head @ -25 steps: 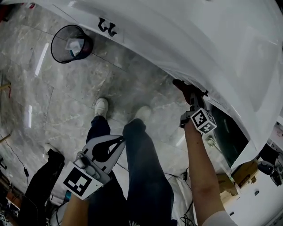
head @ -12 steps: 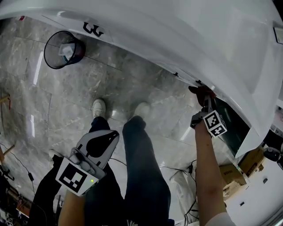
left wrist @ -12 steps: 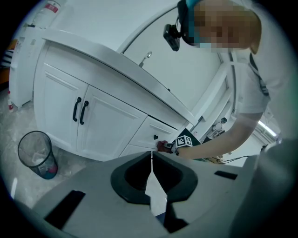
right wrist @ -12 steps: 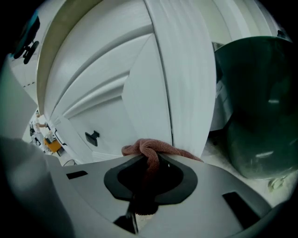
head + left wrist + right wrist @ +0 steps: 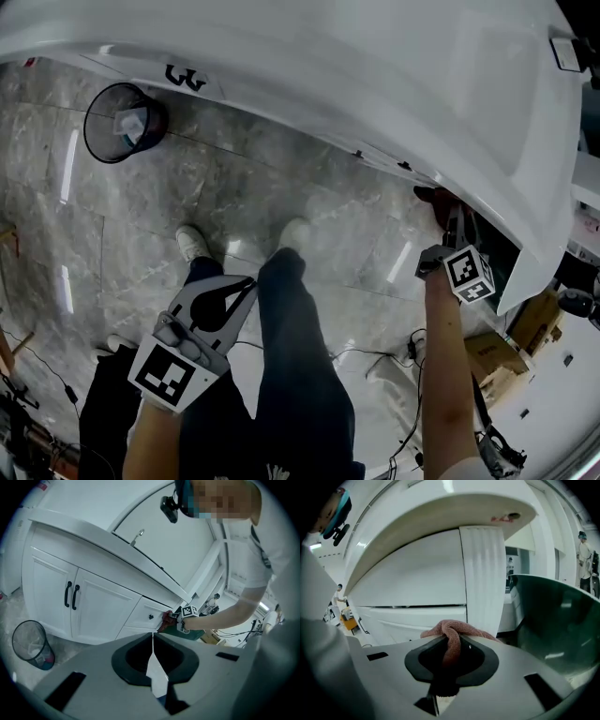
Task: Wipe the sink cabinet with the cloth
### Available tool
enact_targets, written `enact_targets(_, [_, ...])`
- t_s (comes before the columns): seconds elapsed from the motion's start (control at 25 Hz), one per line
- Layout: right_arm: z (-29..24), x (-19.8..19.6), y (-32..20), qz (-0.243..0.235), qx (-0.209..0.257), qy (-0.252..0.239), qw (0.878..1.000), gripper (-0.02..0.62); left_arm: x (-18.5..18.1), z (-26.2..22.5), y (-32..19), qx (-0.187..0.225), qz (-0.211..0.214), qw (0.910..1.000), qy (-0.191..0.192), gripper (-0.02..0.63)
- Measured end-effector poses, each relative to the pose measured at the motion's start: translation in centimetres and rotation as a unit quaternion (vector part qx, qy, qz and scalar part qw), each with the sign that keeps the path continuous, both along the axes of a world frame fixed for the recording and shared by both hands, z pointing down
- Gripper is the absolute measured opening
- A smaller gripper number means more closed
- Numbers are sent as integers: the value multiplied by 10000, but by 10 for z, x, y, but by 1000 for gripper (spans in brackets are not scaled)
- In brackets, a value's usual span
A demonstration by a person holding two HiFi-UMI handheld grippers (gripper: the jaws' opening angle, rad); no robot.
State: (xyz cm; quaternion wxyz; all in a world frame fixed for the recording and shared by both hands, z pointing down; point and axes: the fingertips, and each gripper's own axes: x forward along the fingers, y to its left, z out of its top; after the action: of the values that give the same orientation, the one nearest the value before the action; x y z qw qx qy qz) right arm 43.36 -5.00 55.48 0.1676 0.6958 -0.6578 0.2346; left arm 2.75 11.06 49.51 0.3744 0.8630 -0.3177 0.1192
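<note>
— Grey marble floor (image 5: 281, 187) under a white sink cabinet (image 5: 375, 84); where is the cloth (image 5: 452, 637)?
— Pinched in the right gripper (image 5: 450, 214), by the cabinet's fluted end post, beside a dark green panel (image 5: 553, 616). The left gripper (image 5: 246, 286) hangs closed and empty, with the wire wastebasket (image 5: 122, 122) well apart.

This looks like a staged bathroom set inside a workshop or test hall rather than a lived-in home, though the wide-angle views leave that uncertain. A white sink cabinet (image 5: 93, 606) with panelled doors and black bar handles (image 5: 71, 595) carries a curved white countertop (image 5: 375, 75) with a chrome tap (image 5: 136, 536). It stands on polished grey marble-patterned floor tiles (image 5: 234, 187), with a black mesh wastebasket (image 5: 97, 141) near its front. Past the cabinet's right end, loose black cables (image 5: 375, 354) trail over the floor near brown cardboard boxes (image 5: 483, 354), and a person in white clothes (image 5: 584, 559) stands in a bright open space beyond.
</note>
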Motion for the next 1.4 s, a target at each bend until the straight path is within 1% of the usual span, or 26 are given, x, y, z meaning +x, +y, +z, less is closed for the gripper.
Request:
enact_targets(0.16, [-14,-7,-1,71,-9,211,9998,69,-9,-5,3,83,82,9999,53,12])
enact_targets(0.32, [-20,-19,-3,163,29,311,9994,69,-21,-9,2,163,16,9998,93,12])
enact_targets(0.48, [-23,-47,-8,-56,64,375,9993,69,-33,-12,2,162,-99,9997,134,12])
enact_targets(0.6, [-22,-68,-13,-87,79,171,9998,69,-41,-13,5,191,-163,9995,177,12])
enact_targets(0.8, [-27,-111,-22,-344,168,-47,9993,69,-55,-9,13,89,-300,9994,159,12])
enact_targets(0.96, [-26,-157,-30,-701,267,-209,9970,69,-65,-7,16,40,-442,9988,184,12])
enact_targets(1.16, [-8,-215,-39,-1194,185,-440,9917,69,-78,-4,18,14,-615,9980,163,12])
enact_targets(1.28, [6,-229,-42,-1065,147,-708,9917,69,-83,0,22,-57,-676,9976,102,12])
enact_targets(1.4, [17,-230,-41,-1006,177,-768,9918,69,-83,3,22,-117,-659,9977,74,12])
